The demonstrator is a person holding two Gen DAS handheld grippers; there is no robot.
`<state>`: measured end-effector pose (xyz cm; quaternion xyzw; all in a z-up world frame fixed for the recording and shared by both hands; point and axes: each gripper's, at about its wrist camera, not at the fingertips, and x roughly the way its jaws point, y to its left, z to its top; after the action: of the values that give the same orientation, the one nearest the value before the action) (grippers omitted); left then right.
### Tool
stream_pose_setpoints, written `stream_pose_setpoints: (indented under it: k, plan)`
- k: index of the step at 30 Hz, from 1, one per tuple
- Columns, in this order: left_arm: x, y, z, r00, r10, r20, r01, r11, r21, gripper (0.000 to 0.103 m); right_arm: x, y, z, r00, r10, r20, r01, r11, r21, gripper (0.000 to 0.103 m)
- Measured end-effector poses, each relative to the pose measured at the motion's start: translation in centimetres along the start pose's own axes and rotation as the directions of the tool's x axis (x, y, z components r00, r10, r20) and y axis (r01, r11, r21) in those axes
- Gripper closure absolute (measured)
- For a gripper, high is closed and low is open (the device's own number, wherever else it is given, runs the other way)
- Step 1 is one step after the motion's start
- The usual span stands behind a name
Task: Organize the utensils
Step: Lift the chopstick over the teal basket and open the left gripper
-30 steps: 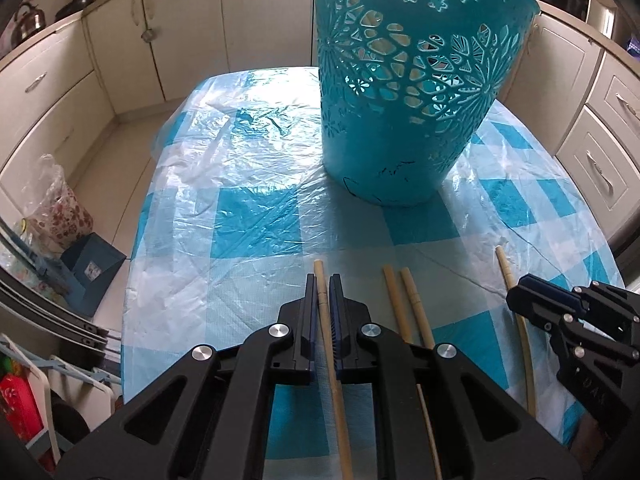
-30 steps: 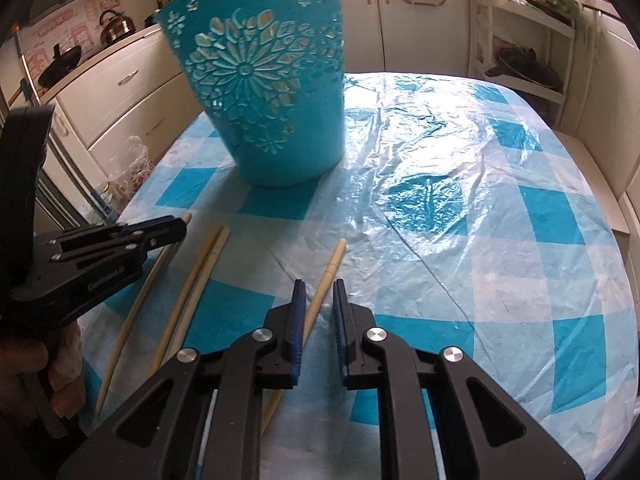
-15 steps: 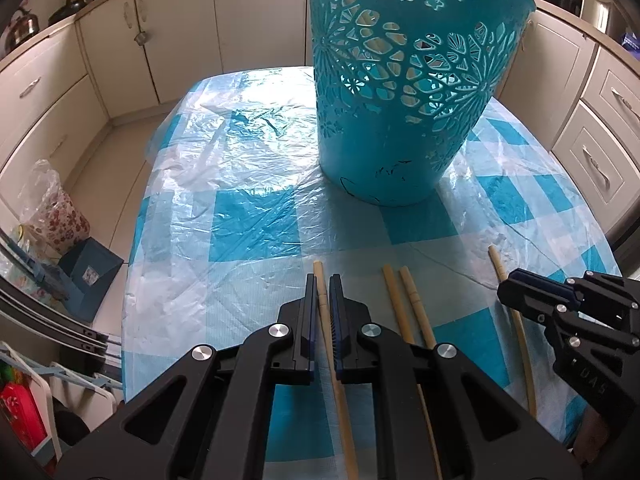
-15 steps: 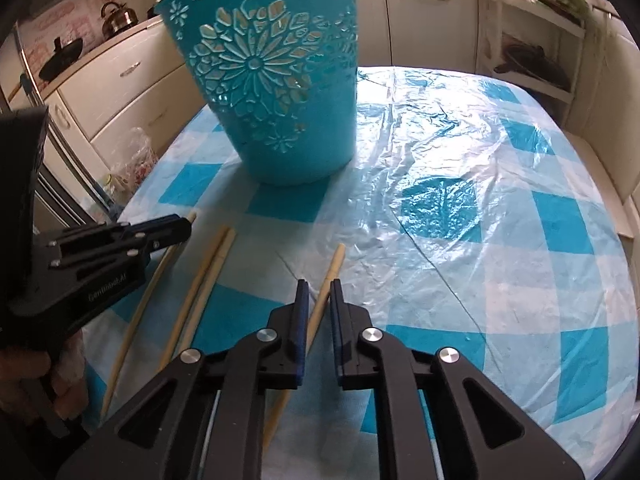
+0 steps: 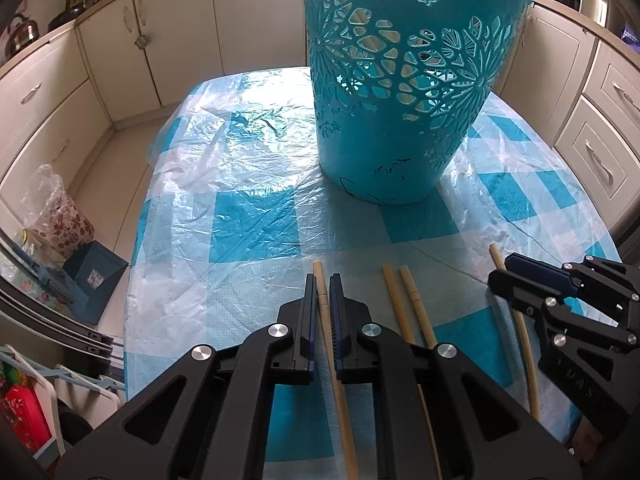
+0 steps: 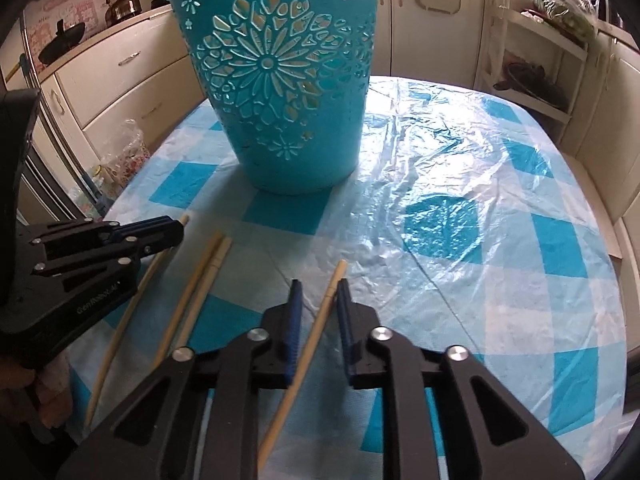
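While both grippers sit low over 4 chopsticks – a teal basket (image 5: 404, 92) stands behind them

Left gripper (image 5: 323, 280) is clamped on the leftmost chopstick (image 5: 325, 312); right gripper (image 6: 319, 286) straddles the rightmost chopstick (image 6: 326, 300) with slim gaps (not pinching it); a chopstick pair (image 5: 404, 300) lies between on the checked tablecloth (image 5: 256, 232)

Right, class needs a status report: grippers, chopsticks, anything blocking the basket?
Left gripper shut on leftmost chopstick. Right gripper open astride rightmost chopstick, pads not pressing. Two spare chopsticks lie between. Nothing blocking the teal basket.
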<state>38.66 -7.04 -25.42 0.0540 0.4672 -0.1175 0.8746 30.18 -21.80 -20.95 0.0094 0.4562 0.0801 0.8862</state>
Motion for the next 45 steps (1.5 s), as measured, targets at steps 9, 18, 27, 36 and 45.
stream_pose_setpoints:
  k: [9, 18, 27, 36, 45]
  plan:
    - [0.0, -0.3, 0.2, 1.000, 0.022, -0.007, -0.022, 1.000, 0.011, 0.093, 0.0, 0.3, -0.2, 1.000, -0.022, -0.006, 0.022, 0.999, -0.049, 0.092]
    - [0.0, -0.5, 0.2, 1.000, 0.023, -0.004, -0.023, 0.999, 0.029, 0.098, 0.1, 0.2, -0.2, 1.000, -0.012, -0.001, 0.012, 0.998, -0.057, 0.092]
    - [-3.6, 1.5, 1.3, 0.991, -0.116, 0.067, 0.120, 0.990, -0.068, 0.098, 0.0, 0.3, -0.4, 1.000, -0.010, 0.012, 0.011, 0.998, -0.060, 0.092]
    - [-13.0, 2.1, 8.1, 0.916, -0.266, 0.301, 0.298, 0.952, -0.068, 0.098, -0.1, 0.0, -0.5, 1.000, 0.006, 0.020, -0.005, 0.999, -0.049, 0.092]
    - [-16.3, 2.8, 15.3, 0.809, -0.189, 0.556, 0.333, 0.928, -0.169, 0.098, -0.1, 0.1, -0.5, 1.000, 0.005, 0.023, -0.003, 0.999, -0.053, 0.092]
